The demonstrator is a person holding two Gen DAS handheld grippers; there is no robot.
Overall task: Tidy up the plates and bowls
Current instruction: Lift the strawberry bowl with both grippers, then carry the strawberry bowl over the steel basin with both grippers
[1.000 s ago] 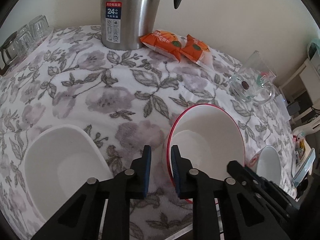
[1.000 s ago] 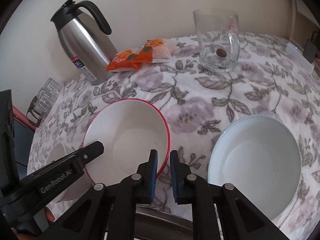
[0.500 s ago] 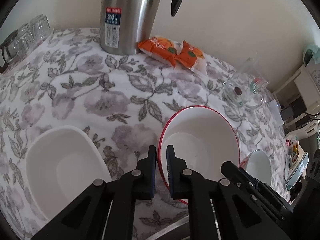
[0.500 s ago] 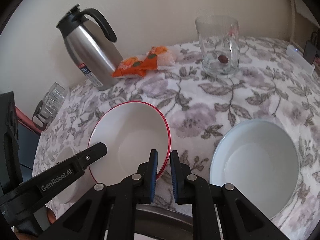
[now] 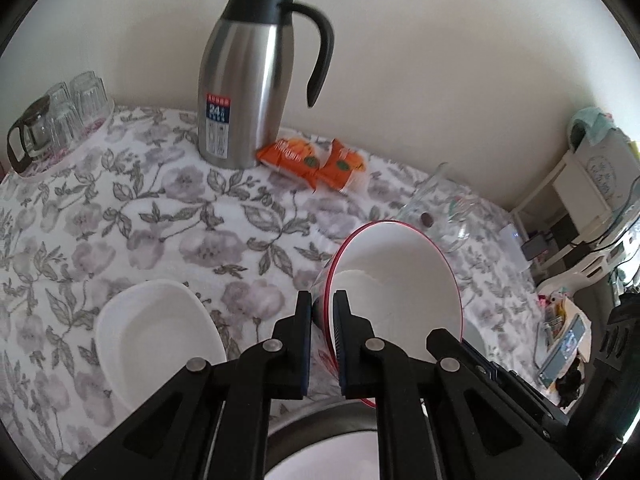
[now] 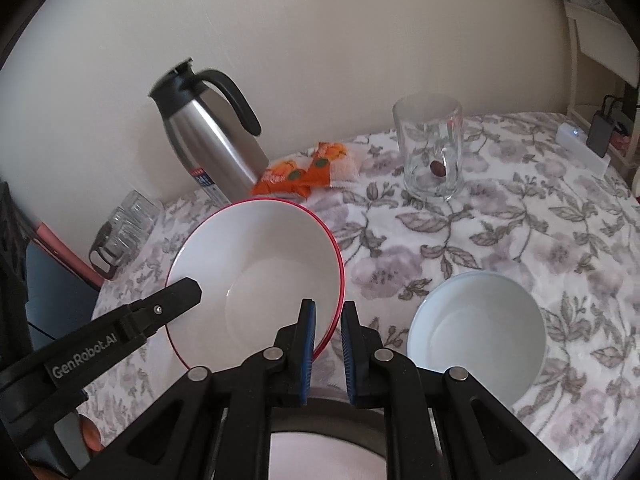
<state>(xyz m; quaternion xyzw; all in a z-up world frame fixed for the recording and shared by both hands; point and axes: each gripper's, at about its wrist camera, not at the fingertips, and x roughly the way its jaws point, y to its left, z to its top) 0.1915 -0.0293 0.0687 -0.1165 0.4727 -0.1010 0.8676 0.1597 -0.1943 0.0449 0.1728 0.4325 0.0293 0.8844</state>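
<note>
A white bowl with a red rim [image 5: 396, 276] [image 6: 260, 264] is held off the flowered tablecloth, tilted. My left gripper [image 5: 322, 320] is shut on its left rim. My right gripper [image 6: 328, 332] is shut on its right rim. A plain white bowl [image 5: 156, 336] sits on the cloth left of the left gripper. A pale blue-white bowl [image 6: 476, 336] sits on the cloth right of the right gripper. Below both grippers a dark-rimmed round dish [image 5: 320, 452] [image 6: 332, 452] shows at the bottom edge.
A steel thermos jug [image 5: 248, 92] [image 6: 208, 148] stands at the back by the wall. Orange snack packets [image 5: 316, 160] [image 6: 308, 172] lie beside it. A glass mug [image 6: 432, 148] stands at the back right. Small glasses on a tray [image 5: 56, 120] sit far left.
Both grippers have lifted the red-rimmed bowl off the cloth and drawn it back toward the camera. The thermos and mug now look farther away.
</note>
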